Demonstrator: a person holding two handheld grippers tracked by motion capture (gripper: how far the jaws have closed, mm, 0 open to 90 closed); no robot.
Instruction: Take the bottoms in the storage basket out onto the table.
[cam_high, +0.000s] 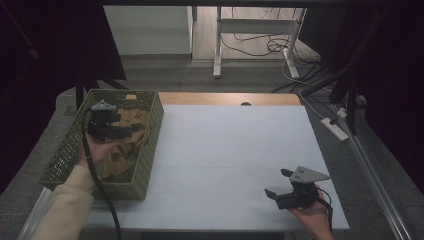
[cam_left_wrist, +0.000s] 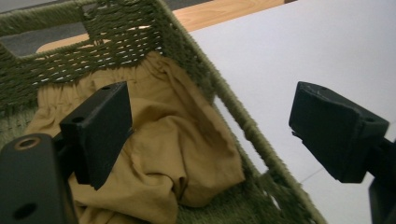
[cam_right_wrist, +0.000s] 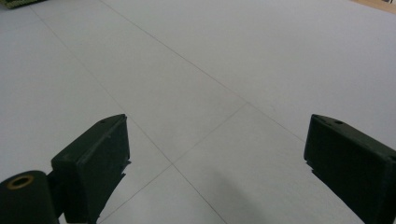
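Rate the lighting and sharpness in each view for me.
High view: dim, dark curtained edges, the basket and both grippers murky. Left gripper view: brighter, tan cloth and weave fairly sharp, near jaws slightly soft. Right gripper view: evenly lit white table, no glare, faint shadow near the bottom.

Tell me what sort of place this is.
Probably a lab or workshop set up for recording: a white-topped table under dim light, loose cables on the floor behind, and a power strip beside it.

Cloth (cam_left_wrist: 159, 154) partly behind tongs.
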